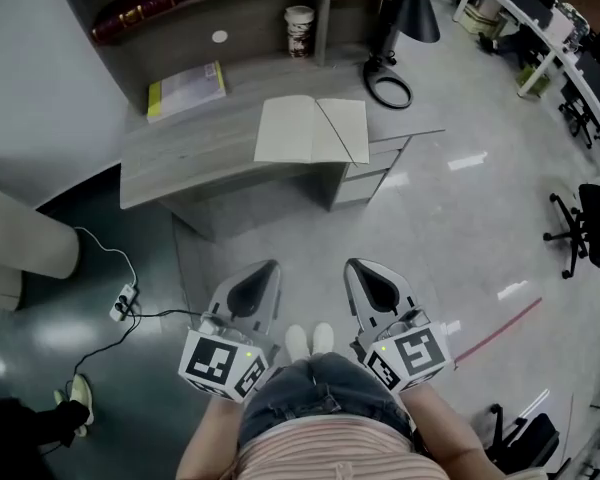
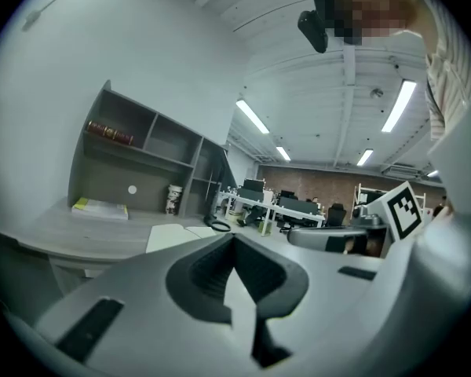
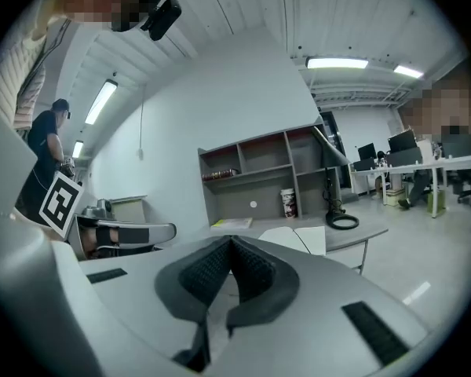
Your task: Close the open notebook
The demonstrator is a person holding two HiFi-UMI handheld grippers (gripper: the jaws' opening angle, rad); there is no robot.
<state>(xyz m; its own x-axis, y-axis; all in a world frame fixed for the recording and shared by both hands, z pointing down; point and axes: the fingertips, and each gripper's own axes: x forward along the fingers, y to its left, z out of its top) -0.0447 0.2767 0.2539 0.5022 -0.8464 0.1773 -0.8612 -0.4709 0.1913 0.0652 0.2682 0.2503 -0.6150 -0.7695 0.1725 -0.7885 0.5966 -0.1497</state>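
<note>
An open-plan office — rows of desks point(image 2: 268, 207), swivel chairs point(image 1: 592, 218), ceiling strip lights point(image 2: 253, 117).

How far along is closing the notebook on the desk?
Nothing is done: the notebook lies open on the desk. Nothing is in hand; the left claw and right claw are shut, empty, short of the desk. Remaining: approach and fold the notebook shut.

A yellow booklet point(image 1: 186, 90) is lying on the grey desk point(image 1: 200, 158), a cup point(image 1: 299, 30) is standing by the shelves point(image 1: 242, 23), and perhaps a power strip point(image 1: 125, 301) is lying on the floor point(image 1: 460, 228).
</note>
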